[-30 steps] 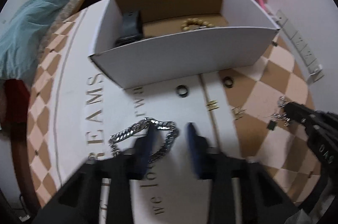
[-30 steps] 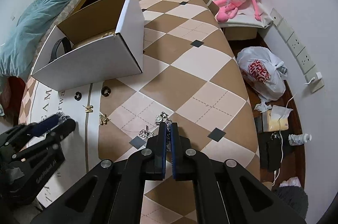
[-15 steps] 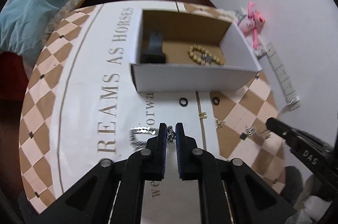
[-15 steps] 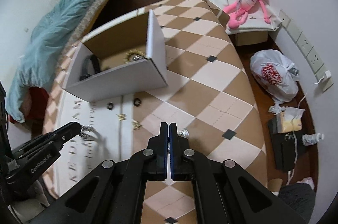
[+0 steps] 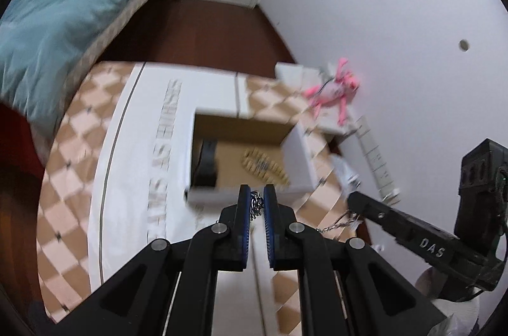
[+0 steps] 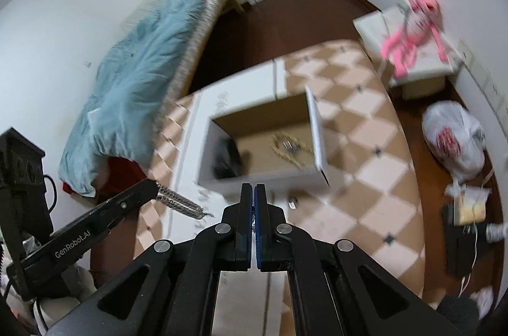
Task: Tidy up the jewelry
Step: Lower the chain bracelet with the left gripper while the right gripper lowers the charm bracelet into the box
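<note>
- Setting: a bedroom table under a checkered cloth [image 6: 365, 145], bearing a white cardboard box [image 5: 298, 158].
- Left gripper [image 5: 257, 202]: jaws clamped on a heavy silver curb-link chain [image 6: 181, 202], held above the cloth.
- Right gripper [image 6: 254, 202]: jaws pressed together on a fine, thin chain [image 5: 336, 223] dangling from the tips.
- Step: carrying both pieces to the box; next, position over the opening and release beside the beaded bracelet [image 5: 263, 166].

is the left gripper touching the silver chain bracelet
Touching. In the left wrist view the left gripper has its jaws closed on the silver chain bracelet; the right wrist view shows the chain hanging from its tip, clear of the table.
</note>
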